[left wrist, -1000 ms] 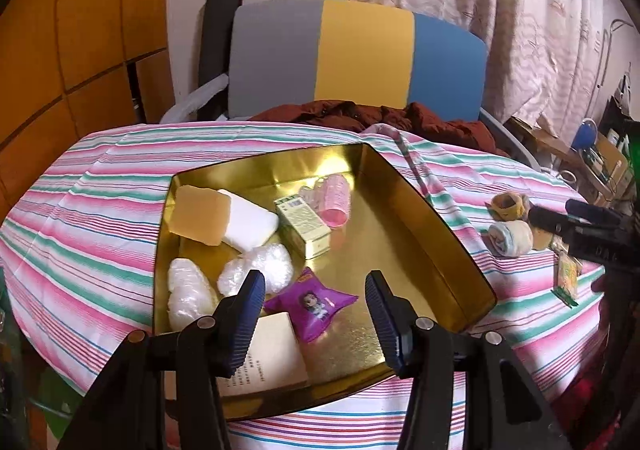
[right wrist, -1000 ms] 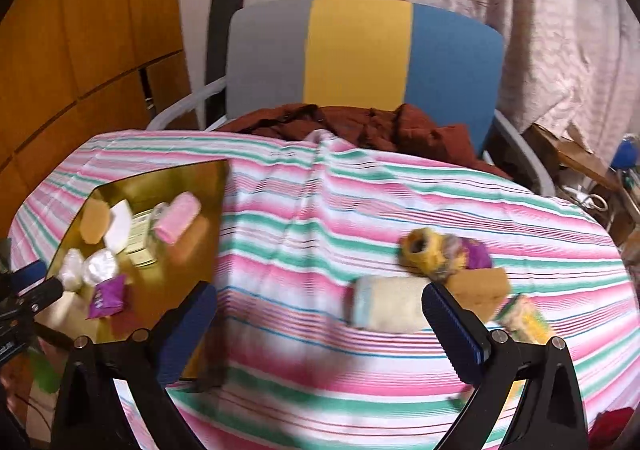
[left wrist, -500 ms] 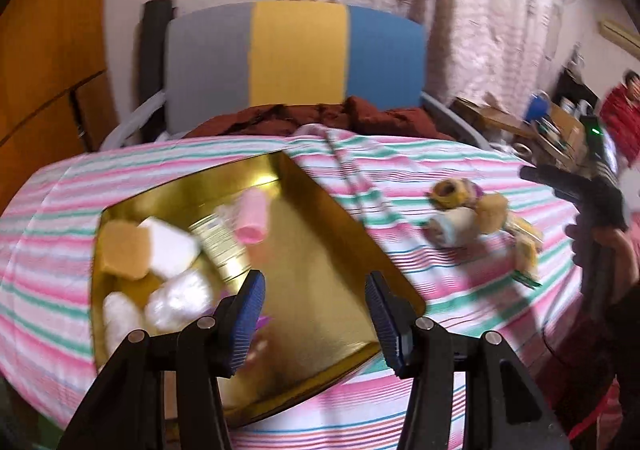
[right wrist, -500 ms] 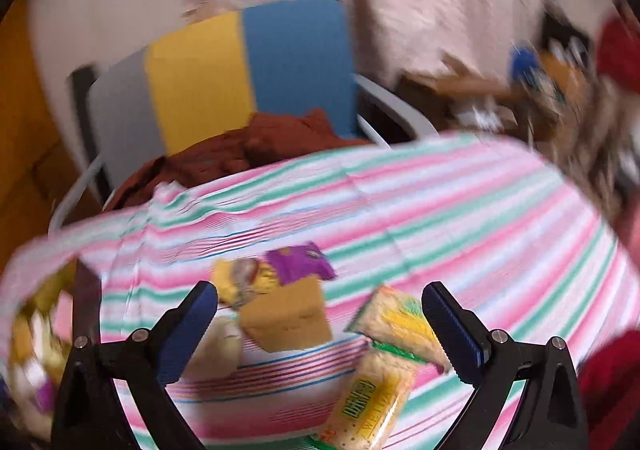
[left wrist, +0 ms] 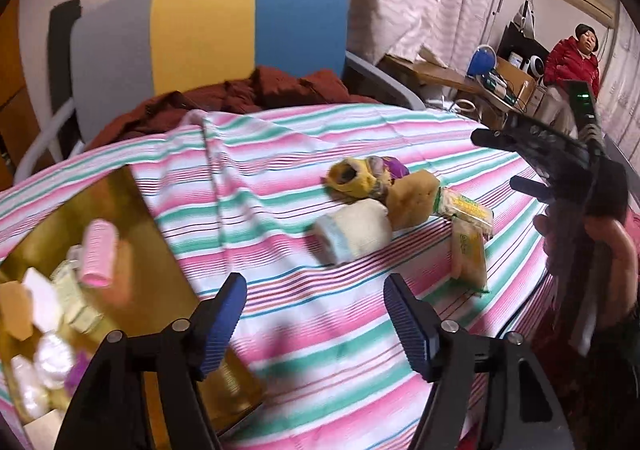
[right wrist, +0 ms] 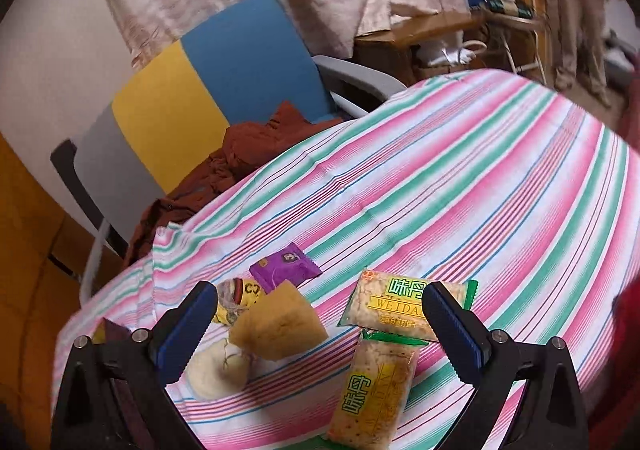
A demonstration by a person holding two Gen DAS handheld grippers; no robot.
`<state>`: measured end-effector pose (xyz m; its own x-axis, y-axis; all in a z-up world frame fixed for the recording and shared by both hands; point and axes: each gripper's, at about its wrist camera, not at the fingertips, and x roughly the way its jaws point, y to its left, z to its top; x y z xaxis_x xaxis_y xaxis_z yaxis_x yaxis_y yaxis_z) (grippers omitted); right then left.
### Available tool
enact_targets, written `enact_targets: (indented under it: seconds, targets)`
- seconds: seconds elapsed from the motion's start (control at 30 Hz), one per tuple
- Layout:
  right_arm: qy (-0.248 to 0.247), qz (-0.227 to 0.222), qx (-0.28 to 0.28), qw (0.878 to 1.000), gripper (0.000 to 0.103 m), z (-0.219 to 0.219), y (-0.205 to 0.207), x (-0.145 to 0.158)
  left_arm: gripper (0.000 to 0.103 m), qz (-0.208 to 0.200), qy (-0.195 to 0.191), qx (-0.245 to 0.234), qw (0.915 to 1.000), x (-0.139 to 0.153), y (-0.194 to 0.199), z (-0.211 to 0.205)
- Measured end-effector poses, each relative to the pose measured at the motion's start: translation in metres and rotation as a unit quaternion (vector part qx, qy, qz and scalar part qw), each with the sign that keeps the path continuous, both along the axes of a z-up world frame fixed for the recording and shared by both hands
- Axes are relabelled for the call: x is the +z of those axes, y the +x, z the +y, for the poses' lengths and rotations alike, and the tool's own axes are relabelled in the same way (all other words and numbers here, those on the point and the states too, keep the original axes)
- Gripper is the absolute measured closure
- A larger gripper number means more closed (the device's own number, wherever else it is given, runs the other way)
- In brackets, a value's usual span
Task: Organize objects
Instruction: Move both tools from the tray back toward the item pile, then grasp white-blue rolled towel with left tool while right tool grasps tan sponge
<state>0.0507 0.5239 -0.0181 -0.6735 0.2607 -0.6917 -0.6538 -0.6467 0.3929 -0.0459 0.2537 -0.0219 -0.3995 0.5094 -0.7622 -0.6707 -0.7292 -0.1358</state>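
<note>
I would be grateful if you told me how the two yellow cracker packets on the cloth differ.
The far cracker packet lies crosswise with its printed face readable; the near cracker packet lies lengthwise, pointing toward the camera. The far one sits partly behind the right gripper's finger; the near one lies between the open fingers. Both share yellow-green wrapping and touch.

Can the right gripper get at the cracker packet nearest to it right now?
Probably yes: the right gripper has its jaws wide open, and the cracker packet lies flat on the tablecloth right below, uncovered.
</note>
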Motion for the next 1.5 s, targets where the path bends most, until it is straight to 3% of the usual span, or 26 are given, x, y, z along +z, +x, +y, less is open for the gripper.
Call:
enact_targets:
  seconds: [0.17, 0.7, 0.8, 0.87, 0.9, 1.07, 1.17, 1.5]
  targets:
    - [-0.032, 0.010, -0.004, 0.999, 0.000, 0.009, 0.001, -0.005, 0.021, -0.018, -0.004, -0.007, 0.9998, -0.014, -0.012, 0.032]
    - [-0.027, -0.011, 0.028, 0.999, 0.000, 0.002, -0.015, -0.012, 0.020, -0.042, -0.045, 0.005, 0.9981, -0.060, -0.058, 0.107]
    - [-0.027, -0.018, 0.030, 0.999, 0.000, 0.002, -0.017, -0.014, 0.020, -0.061, -0.029, 0.001, 0.9977, -0.069, -0.064, 0.105]
    - [-0.023, -0.025, 0.034, 0.999, 0.000, 0.001, -0.019, -0.015, 0.021, -0.107, -0.002, 0.004, 0.9943, -0.080, -0.071, 0.099]
    - [-0.020, -0.028, 0.037, 0.999, 0.000, -0.001, -0.021, -0.016, 0.021, -0.110, 0.008, 0.006, 0.9939, -0.082, -0.071, 0.096]
    - [0.013, -0.052, 0.057, 0.997, 0.000, -0.012, -0.031, -0.016, 0.021, -0.077, 0.001, -0.010, 0.9970, -0.082, -0.061, 0.099]
    - [0.033, -0.072, 0.078, 0.994, 0.000, -0.020, -0.041, -0.019, 0.031, -0.081, 0.011, -0.011, 0.9966, -0.080, -0.059, 0.095]
    - [0.070, -0.138, 0.144, 0.977, 0.000, -0.041, -0.073, -0.042, 0.035, -0.063, 0.011, -0.012, 0.9979, -0.075, -0.021, 0.064]
